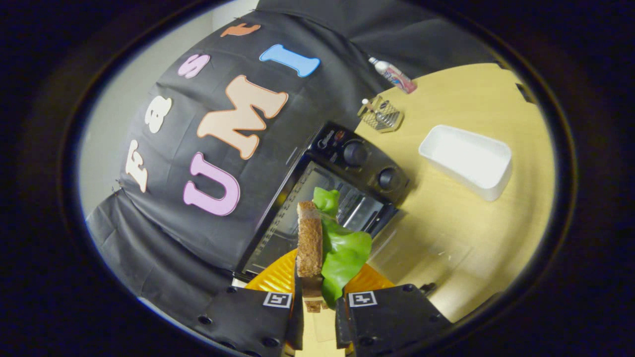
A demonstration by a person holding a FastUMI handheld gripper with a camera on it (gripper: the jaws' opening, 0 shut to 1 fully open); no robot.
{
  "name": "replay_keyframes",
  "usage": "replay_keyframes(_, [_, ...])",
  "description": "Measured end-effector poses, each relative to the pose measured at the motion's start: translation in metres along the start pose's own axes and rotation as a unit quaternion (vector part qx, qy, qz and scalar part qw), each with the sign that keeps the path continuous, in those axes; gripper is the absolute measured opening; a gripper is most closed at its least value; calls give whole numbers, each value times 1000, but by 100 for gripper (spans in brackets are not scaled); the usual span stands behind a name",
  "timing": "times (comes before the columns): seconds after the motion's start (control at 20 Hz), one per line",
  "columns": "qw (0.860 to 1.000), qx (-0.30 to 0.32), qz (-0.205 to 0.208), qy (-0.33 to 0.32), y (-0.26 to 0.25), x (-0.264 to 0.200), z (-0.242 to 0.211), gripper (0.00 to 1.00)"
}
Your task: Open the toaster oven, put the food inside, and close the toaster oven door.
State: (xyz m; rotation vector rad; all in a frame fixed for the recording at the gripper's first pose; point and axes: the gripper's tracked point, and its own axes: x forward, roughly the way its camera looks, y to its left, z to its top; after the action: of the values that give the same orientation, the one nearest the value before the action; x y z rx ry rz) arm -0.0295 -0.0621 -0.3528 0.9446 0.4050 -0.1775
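The sandwich (320,243) is held clamped in the gripper (317,302) jaws, above an orange plate (270,280), before the toaster oven (327,198). Its door appears open. A level, centred entry onto the rack is advised.

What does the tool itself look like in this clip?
The tool has two blocky, flat-faced bodies side by side, each carrying a small square black-and-white marker at its inner top corner. Round screw heads dot their faces. Narrow upright fingers rise from the inner edges. No cables, hand or sleeve can be made out.

Camera rides the gripper (317,307), tilted, looking close along fingers (296,317) toward the toaster oven (337,193).
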Motion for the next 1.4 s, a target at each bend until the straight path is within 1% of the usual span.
replay_keyframes(0.1, [1000, 10, 0, 7, 2, 17, -7, 27])
replay_keyframes(0.25, [1000, 17, -16, 17, -3, 36, -13, 27])
replay_keyframes(0.4, [999, 39, -8, 13, 5, 55, -10, 27])
replay_keyframes(0.6, [997, 78, -5, 9, 9, 91, -11, 27])
replay_keyframes(0.8, [996, 85, -1, 18, 17, 123, -16, 27])
replay_keyframes(0.95, [997, 72, 1, 24, 21, 143, -14, 27])
replay_keyframes(1.0, [998, 58, -13, 18, 15, 150, -14, 27])
replay_keyframes(1.05, [998, 61, -3, 19, 15, 147, -8, 29])
replay_keyframes(1.15, [999, 53, -2, 13, 14, 147, -9, 34])
replay_keyframes(1.2, [999, 40, -1, 7, 14, 147, -6, 36])
replay_keyframes(1.25, [1000, 18, -9, 1, 10, 146, -5, 38])
replay_keyframes(1.3, [1000, 6, -4, -8, 13, 144, -4, 40])
replay_keyframes(1.4, [998, -44, -30, -42, 5, 132, 11, 51])
